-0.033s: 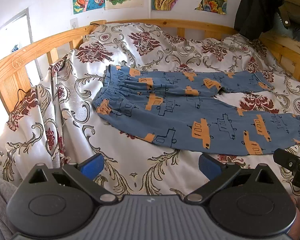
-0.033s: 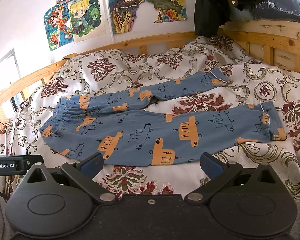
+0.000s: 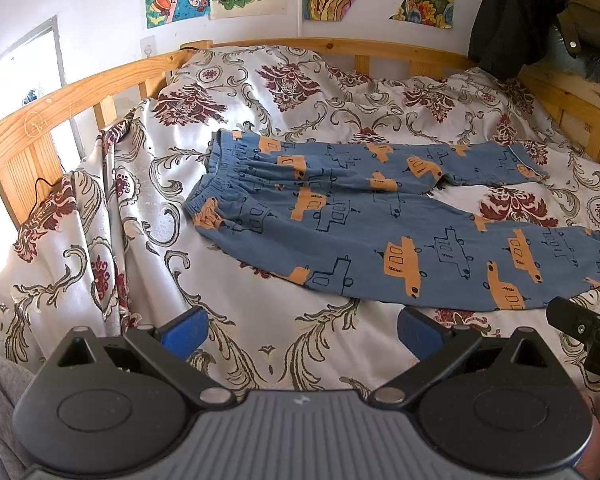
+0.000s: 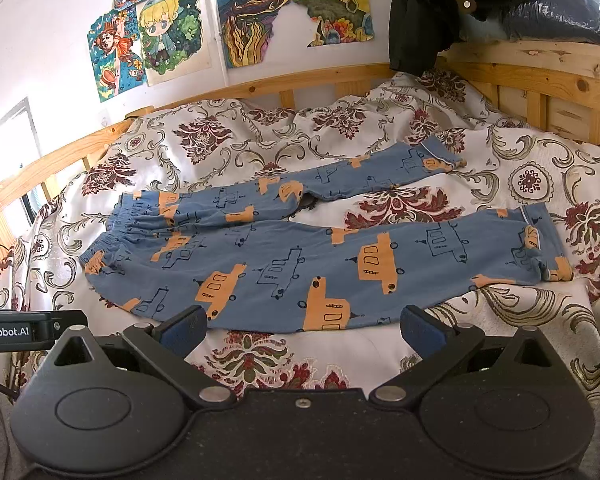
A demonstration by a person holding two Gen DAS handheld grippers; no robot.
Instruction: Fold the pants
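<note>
Lengthwise, pants (image 4: 300, 264) lie crosswise (waistband left).

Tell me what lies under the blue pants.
The pants lie flat on the floral bedspread, which shows around them and between the legs. Whatever is directly beneath the fabric is covered.
</note>
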